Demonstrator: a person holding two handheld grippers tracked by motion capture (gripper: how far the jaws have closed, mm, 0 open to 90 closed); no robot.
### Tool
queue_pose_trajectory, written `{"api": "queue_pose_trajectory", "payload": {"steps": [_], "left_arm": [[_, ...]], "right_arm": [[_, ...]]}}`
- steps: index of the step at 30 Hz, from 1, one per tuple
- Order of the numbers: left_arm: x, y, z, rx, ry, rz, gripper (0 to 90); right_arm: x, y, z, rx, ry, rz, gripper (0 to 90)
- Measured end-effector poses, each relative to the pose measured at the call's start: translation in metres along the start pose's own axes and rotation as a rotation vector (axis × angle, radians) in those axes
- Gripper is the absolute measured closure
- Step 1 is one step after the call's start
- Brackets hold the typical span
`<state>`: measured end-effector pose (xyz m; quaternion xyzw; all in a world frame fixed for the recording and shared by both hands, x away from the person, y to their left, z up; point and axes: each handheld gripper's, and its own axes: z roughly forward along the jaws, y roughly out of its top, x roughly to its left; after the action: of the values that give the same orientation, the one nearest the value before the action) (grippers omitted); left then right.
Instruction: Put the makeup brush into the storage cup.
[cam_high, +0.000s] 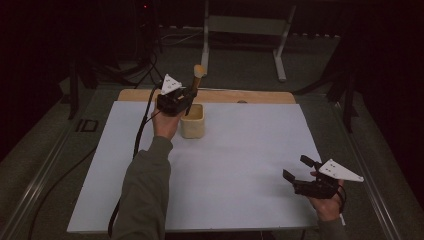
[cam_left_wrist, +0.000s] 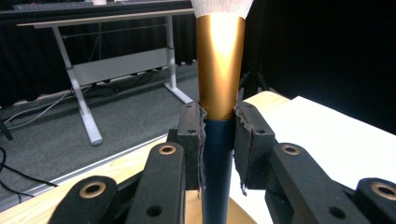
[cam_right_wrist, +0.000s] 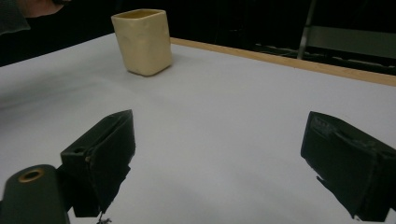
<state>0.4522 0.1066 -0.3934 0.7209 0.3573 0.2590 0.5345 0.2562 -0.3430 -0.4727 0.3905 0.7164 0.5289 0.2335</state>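
White paper (cam_high: 240, 165) covers the table (cam_high: 260, 96), leaving a strip of bare pale wood along the far edge. We see a broad, unoccupied stretch of paper between the two hands. Near the far left part of the sheet stands a cream cup (cam_high: 193, 121), squarish with rounded corners and a matt, slightly uneven wall. Our left gripper (cam_high: 186, 100) hovers just above and beside the cup's rim, its jaws clamped on a make-up brush (cam_high: 196, 82). We see the brush held nearly upright: a smooth dark blue handle (cam_left_wrist: 218, 163) sits between the black pads, a glossy gold collar (cam_left_wrist: 220, 65) flares above them, and pale soft bristles (cam_left_wrist: 223, 6) top it. The handle's lower end points down toward the cup; whether it touches the cup we cannot tell. Our right gripper (cam_high: 300, 172) rests near the near right corner of the paper, well apart from the cup, jaws spread wide with nothing between them.
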Motion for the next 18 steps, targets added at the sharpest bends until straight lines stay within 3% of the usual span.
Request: {"api": "queue_pose_trajectory", "payload": {"steps": [18], "left_arm": [[0.0032, -0.0052, 0.0057, 0.012, -0.003, -0.01, 74.8]], "right_arm": [[-0.0003, 0.0, -0.0003, -0.002, -0.001, 0.002, 10.0]]}}
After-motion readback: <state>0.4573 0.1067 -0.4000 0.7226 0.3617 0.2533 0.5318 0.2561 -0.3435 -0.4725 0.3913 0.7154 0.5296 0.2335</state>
